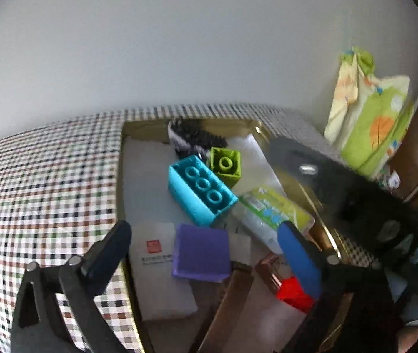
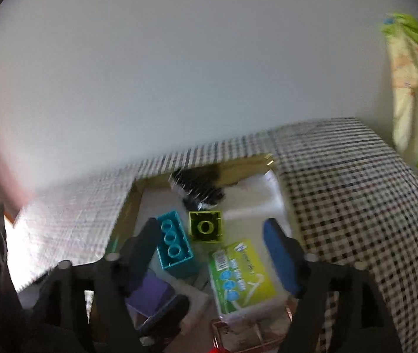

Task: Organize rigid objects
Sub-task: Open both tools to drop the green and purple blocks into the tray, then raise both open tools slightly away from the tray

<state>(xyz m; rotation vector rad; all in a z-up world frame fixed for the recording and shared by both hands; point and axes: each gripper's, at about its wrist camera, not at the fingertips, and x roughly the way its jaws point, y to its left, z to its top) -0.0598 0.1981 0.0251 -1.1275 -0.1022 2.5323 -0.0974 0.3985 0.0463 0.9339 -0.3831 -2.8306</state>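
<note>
Left side first: the checked cloth (image 1: 47, 176) covers the bench, and on it sits the gold-rimmed tray (image 1: 119, 176), our landmark. The left tongs (image 1: 206, 253) hang over the tray's near end with jaws spread wide and nothing between the pads; the dark finger sits over the tray's left rim, the blue-padded one over its right half.

Inside the tray, near the left rim, lies a white card with a red stamp (image 1: 157, 267). Just right of it, a purple block (image 1: 200, 253) rests flat, overlapping the card's edge. Beyond that, toward the tray's middle, the turquoise brick (image 1: 200, 194) lies tilted, its hollow underside with three rings facing up. The green brick (image 1: 226, 166) sits just beside its far end, also open side up. Behind both, against the tray's far rim, there's a black bristly brush (image 1: 194, 138).

Moving right in the tray: a green and yellow packet (image 1: 276, 209) lies near the right rim. At the near right corner, a red piece (image 1: 292, 294) sits in a copper wire frame (image 1: 267, 267).

The right tongs (image 2: 213, 253) hover above the tray too, jaws apart and empty, with the turquoise brick, green brick and packet showing between them.

Far right, off the tray, a green and cream patterned cloth (image 1: 367, 114) hangs by the wall.
</note>
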